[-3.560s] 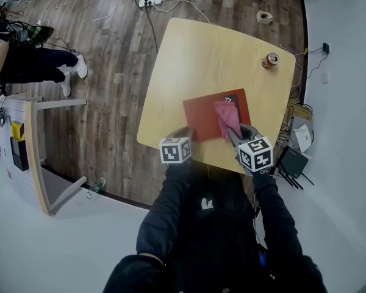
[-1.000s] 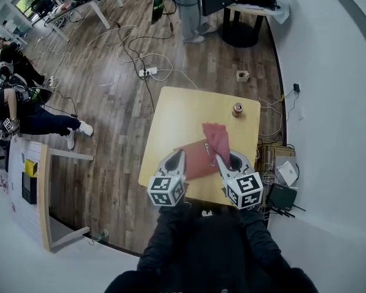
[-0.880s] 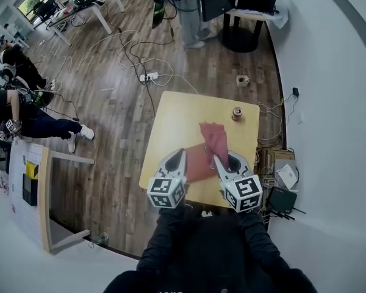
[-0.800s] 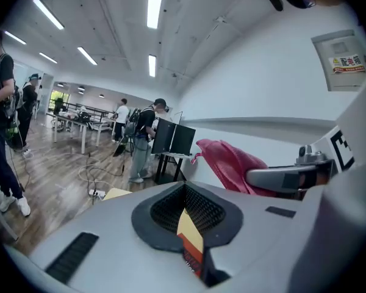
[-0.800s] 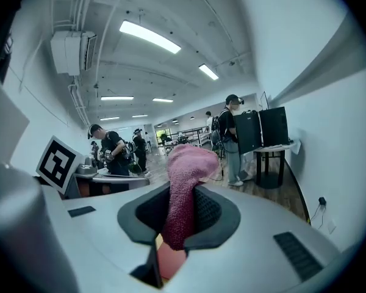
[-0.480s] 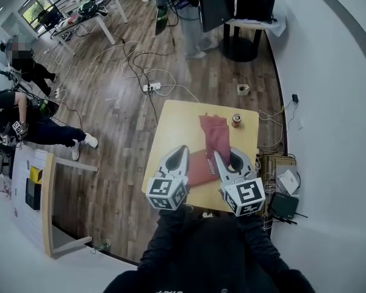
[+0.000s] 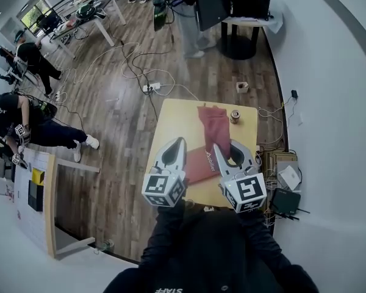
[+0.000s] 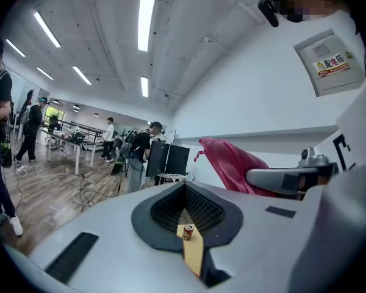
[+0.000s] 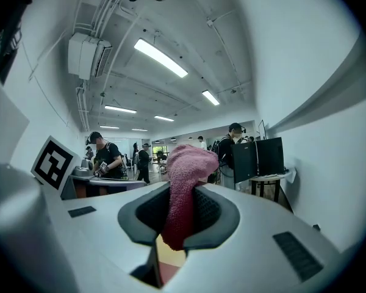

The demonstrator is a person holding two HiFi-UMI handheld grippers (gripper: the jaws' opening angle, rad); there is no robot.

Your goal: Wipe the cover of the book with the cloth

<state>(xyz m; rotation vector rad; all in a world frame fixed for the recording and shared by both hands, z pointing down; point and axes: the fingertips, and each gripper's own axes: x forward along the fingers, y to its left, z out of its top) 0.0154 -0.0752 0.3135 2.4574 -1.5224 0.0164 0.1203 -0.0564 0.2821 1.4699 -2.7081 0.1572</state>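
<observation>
Pink fuzzy cloth point(image 9: 184, 185), bunched, pinched in right tool point(image 9: 179, 223).

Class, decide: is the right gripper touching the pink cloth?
Touching. The right gripper view shows the right gripper's jaws closed on the pink cloth, which stands up between them.

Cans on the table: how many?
1. The can stands at the table's far right corner, right of the cloth in the right gripper. That and the left gripper hide some tabletop.
</observation>
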